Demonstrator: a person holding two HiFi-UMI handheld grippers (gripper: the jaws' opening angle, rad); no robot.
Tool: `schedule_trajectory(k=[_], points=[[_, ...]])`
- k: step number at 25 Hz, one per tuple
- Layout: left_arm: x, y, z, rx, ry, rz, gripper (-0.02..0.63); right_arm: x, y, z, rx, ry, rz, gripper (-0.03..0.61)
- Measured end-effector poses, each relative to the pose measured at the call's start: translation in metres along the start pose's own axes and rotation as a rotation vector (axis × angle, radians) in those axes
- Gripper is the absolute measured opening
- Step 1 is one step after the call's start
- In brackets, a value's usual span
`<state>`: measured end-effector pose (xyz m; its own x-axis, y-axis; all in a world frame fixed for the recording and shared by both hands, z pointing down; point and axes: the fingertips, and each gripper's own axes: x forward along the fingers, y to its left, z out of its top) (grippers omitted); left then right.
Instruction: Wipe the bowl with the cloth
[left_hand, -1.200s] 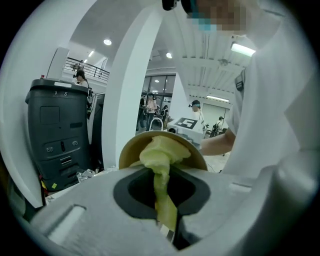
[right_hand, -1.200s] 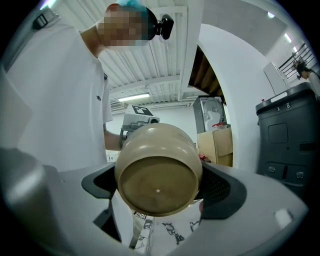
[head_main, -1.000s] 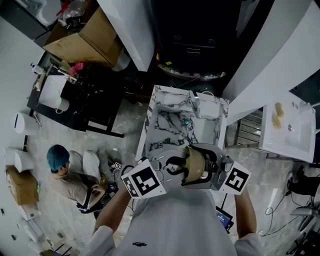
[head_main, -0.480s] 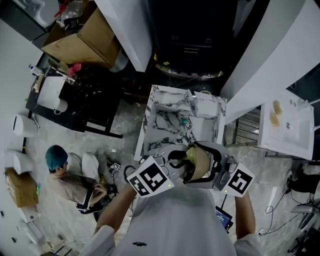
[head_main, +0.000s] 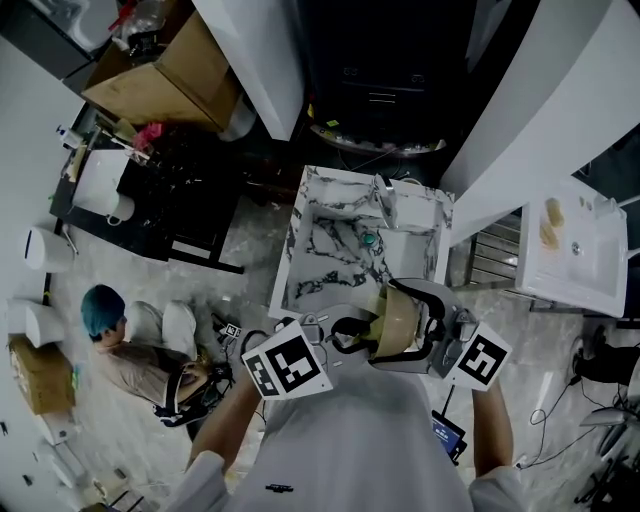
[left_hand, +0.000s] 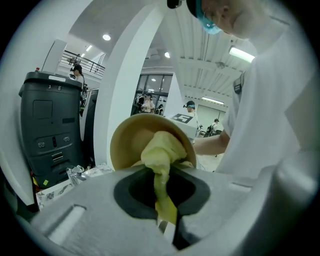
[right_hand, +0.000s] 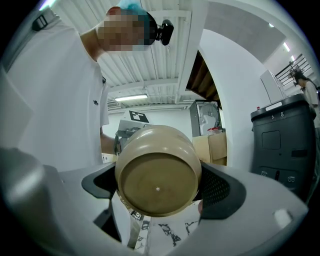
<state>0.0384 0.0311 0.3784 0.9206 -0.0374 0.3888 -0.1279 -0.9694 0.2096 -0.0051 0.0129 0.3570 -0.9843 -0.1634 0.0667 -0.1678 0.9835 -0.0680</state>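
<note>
Right gripper (head_main: 418, 335): jaws spread to the width of the tan bowl (head_main: 397, 320) and clamped on its two sides. Seen from the right gripper view, round underside of bowl (right_hand: 157, 177) facing the camera, filling the gap between the jaws

Bowl tipped on its side, mouth turned toward the left gripper (head_main: 350, 328)

Left gripper (left_hand: 165, 202): jaws nearly together, pinching a strip of yellow-green cloth (left_hand: 161, 155). Bunched end of cloth pushed into the bowl's mouth, touching the inner wall (left_hand: 125, 142). In the head view, only a small yellow edge of cloth (head_main: 373, 303) visible at the bowl's rim

Marble-patterned desk (head_main: 320, 250) below and beyond the bowl; no contact between the two visible. Small teal object (head_main: 371, 241) on the desk, well beyond the bowl; too small to identify

Left of the bowl, on the floor: seated person in a teal cap (head_main: 105, 312). Far beyond and left of the bowl: cardboard box (head_main: 180, 70). Behind the bowl in the left gripper view: dark grey bin (left_hand: 50, 125)
</note>
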Motion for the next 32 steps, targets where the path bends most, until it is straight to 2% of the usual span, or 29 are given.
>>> schedule_trajectory(k=[6,12,15,19,22,27,32], points=[[-0.012,-0.001,0.016,0.006,-0.064,-0.014,0.032,0.004,0.004,0.001,-0.003,0.003,0.006,0.500],[-0.021,0.024,0.022,-0.012,-0.092,0.074,0.032,0.001,0.005,0.001,0.004,-0.007,0.002,0.500],[-0.021,0.038,0.019,-0.015,-0.082,0.123,0.032,-0.001,0.009,0.001,0.018,-0.012,0.005,0.500],[-0.012,0.047,0.008,-0.015,-0.028,0.161,0.032,-0.006,0.007,0.004,0.024,-0.017,-0.009,0.500],[-0.005,0.045,-0.002,-0.014,0.014,0.149,0.032,-0.010,0.003,0.008,0.009,-0.014,-0.018,0.500],[0.003,0.027,-0.013,-0.009,0.058,0.074,0.032,-0.014,-0.005,0.008,-0.001,-0.019,-0.032,0.500],[-0.001,0.006,-0.006,0.019,0.058,-0.003,0.032,-0.012,-0.009,0.008,0.004,-0.033,-0.019,0.500]])
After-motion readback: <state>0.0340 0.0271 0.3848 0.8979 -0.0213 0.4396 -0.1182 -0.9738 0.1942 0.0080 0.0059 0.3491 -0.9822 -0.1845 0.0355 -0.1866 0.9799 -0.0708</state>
